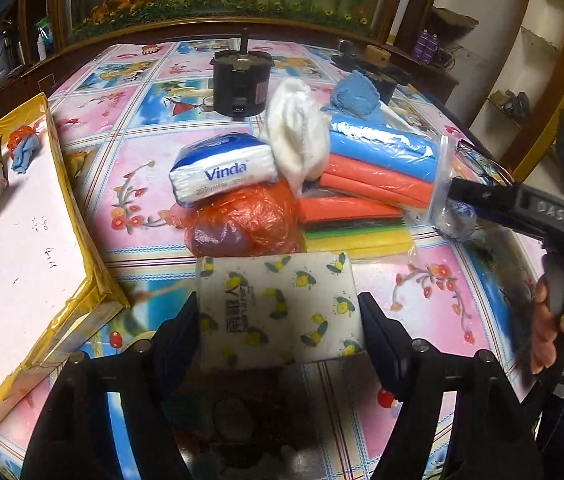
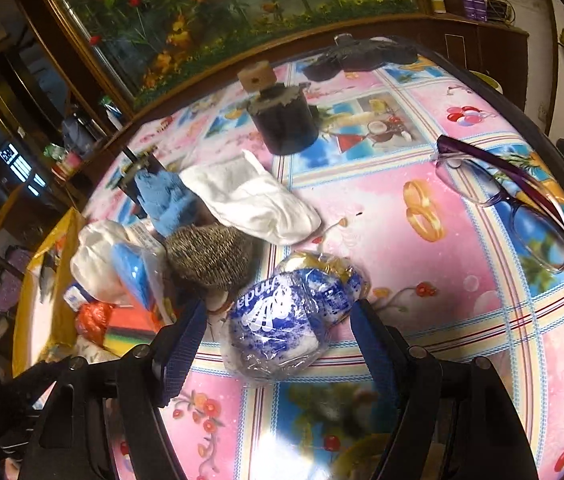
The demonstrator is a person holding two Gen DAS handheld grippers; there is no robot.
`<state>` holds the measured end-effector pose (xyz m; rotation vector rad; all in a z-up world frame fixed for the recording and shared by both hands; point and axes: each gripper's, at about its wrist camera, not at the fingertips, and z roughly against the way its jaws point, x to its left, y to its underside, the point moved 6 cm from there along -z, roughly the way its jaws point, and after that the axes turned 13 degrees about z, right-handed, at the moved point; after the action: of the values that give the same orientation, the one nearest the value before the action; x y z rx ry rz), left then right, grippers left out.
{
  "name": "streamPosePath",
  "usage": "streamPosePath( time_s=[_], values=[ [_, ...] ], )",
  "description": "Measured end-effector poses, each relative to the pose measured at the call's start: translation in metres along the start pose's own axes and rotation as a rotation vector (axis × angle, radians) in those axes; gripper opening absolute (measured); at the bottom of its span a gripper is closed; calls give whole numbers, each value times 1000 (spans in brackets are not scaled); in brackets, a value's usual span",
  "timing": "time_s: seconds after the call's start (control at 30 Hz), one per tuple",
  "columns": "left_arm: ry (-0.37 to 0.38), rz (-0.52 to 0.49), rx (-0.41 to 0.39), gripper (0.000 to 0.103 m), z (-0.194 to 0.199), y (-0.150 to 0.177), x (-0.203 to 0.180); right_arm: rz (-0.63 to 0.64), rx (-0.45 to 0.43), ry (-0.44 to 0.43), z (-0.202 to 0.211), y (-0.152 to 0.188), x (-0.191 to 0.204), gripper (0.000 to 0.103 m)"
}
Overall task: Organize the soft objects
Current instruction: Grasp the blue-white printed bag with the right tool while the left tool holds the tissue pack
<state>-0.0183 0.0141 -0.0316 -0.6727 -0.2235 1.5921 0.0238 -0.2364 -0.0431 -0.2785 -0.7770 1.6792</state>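
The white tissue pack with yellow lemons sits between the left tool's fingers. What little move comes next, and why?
Probably squeeze the left tool shut. The white lemon-print tissue pack already lies between its two fingers, which flank both sides, but I cannot tell that they press it yet. Gripping comes before lifting it.

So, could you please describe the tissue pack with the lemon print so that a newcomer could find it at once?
On the pink patterned tablecloth, look at the near edge of the pile of soft things, in front of the orange plastic bag. The lemon-print tissue pack is the only white one dotted with yellow lemons.
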Motion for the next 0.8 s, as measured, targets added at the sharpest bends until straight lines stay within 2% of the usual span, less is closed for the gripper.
streamPosePath(
  time_s=[0.03, 0.07, 0.23, 0.4, 0.53, 0.7, 0.8],
  values=[
    [6, 3, -1, 74, 0, 0, 0, 26, -5, 40, 0, 0, 1, 75],
    [16, 7, 0, 74, 1, 0, 0, 37, -4, 64, 0, 0, 1, 68],
    [52, 22, -13, 74, 4, 0, 0, 62, -15, 62, 8, 4, 3, 61],
    [83, -5, -83, 74, 17, 0, -6, 37, -56, 39, 27, 12, 0, 61],
    [95, -7, -107, 74, 22, -1, -6, 39, -100, 23, 47, 13, 6, 61],
    [108, -11, -143, 74, 29, -2, -7, 107, -192, -13, 79, 5, 35, 61],
    [114, -9, -159, 74, 32, -2, -5, 142, -216, -44, 87, 1, 53, 61]
  ],
)
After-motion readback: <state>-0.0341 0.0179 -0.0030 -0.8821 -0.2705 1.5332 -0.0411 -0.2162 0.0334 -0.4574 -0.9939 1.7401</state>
